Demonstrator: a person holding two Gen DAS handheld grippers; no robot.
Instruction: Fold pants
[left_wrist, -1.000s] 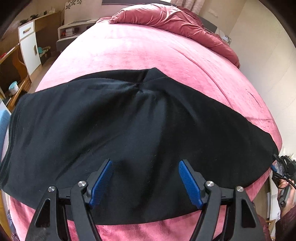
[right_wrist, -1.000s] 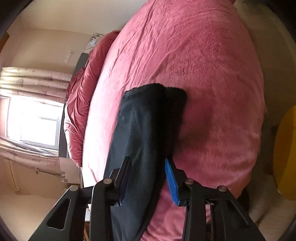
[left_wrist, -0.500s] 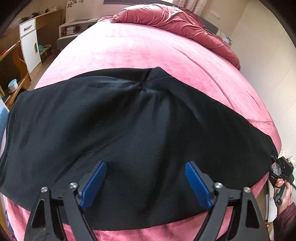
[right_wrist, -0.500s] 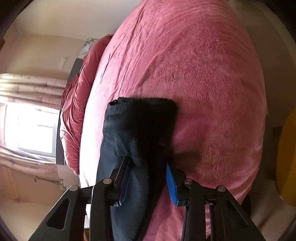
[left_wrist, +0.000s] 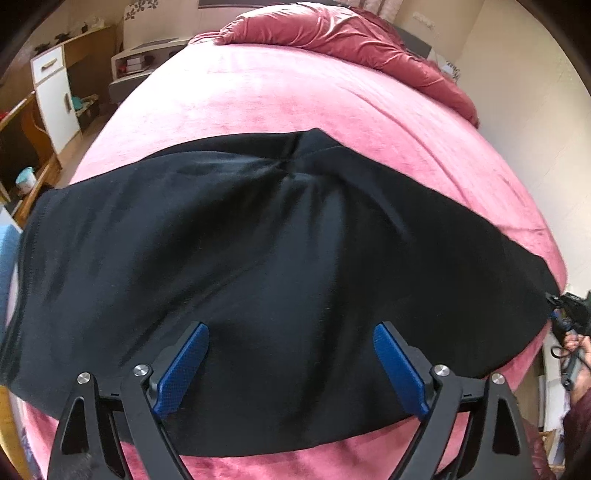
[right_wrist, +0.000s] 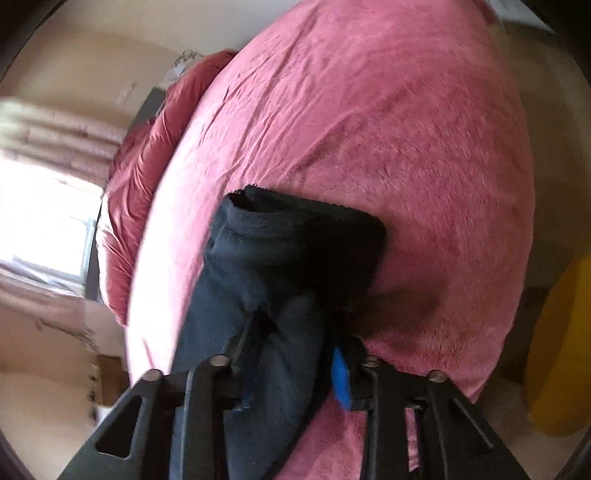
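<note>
The black soft-fabric pants (left_wrist: 280, 266) lie spread flat across the middle of the frame on the pink bed; one end (right_wrist: 295, 236) is bunched and lifted.

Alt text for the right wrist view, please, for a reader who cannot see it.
The right gripper has the end of the black pants bunched between its jaws, which are closing on the cloth. The pants lie on a pink bedspread, with a bright window at the left.

Black pants (left_wrist: 266, 280): one
Tools: two, left tool (left_wrist: 291, 332) and right tool (right_wrist: 295, 332)
Bed (left_wrist: 295, 96): one
Crumpled red duvet (left_wrist: 332, 33): one
White cabinet (left_wrist: 55, 96): one
</note>
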